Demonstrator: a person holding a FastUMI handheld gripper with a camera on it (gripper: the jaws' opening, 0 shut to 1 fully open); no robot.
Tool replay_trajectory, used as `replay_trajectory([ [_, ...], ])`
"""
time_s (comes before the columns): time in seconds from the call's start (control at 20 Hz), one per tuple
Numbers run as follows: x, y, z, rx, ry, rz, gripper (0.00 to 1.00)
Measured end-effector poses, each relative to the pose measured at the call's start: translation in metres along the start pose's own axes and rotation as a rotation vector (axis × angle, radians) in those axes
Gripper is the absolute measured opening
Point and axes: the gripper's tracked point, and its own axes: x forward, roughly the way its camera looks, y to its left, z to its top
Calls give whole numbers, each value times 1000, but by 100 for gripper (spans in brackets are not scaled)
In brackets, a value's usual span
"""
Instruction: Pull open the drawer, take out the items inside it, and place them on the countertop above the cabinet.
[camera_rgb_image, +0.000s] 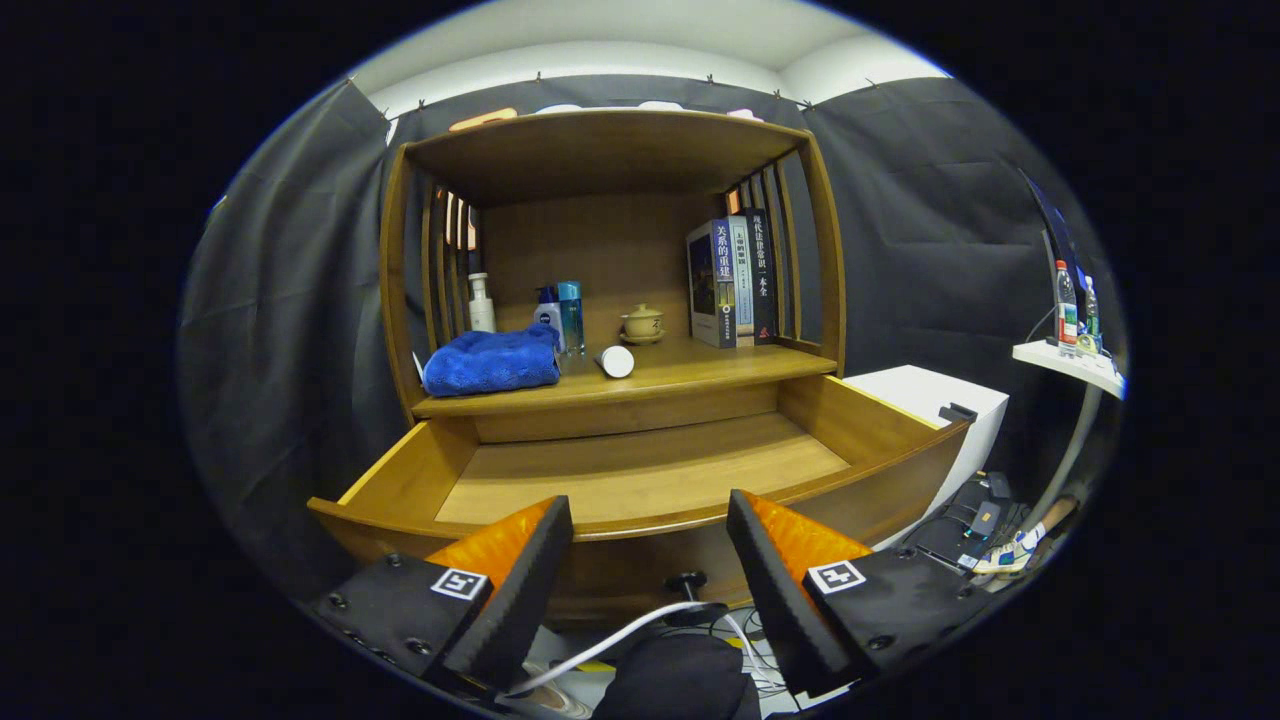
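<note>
1. Gripper view: your gripper (650, 545) hangs spread and holds nothing, just short of the drawer (640, 480) front, so nothing blocks your look inside.
2. The drawer stands pulled out and its visible floor looks bare.
3. The towel (492, 362) and white tube (616, 361) lie on the countertop (700, 365) above, which suggests the unloading is done.

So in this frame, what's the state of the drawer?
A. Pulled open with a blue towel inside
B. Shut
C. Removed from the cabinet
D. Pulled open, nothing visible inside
D: the drawer is pulled out with its wooden bottom bare; the blue towel lies on the countertop above, and the hand-held gripper is open just before the drawer front.
</note>
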Motion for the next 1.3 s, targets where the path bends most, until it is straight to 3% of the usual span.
replay_trajectory([
  [0.3,-1,-5,-37,21,84,-12,100],
  [0.6,8,9,-34,16,90,18,99],
  [0.85,19,5,-28,-20,75,-5,99],
  [1.3,80,21,-10,-41,79,32,97],
])
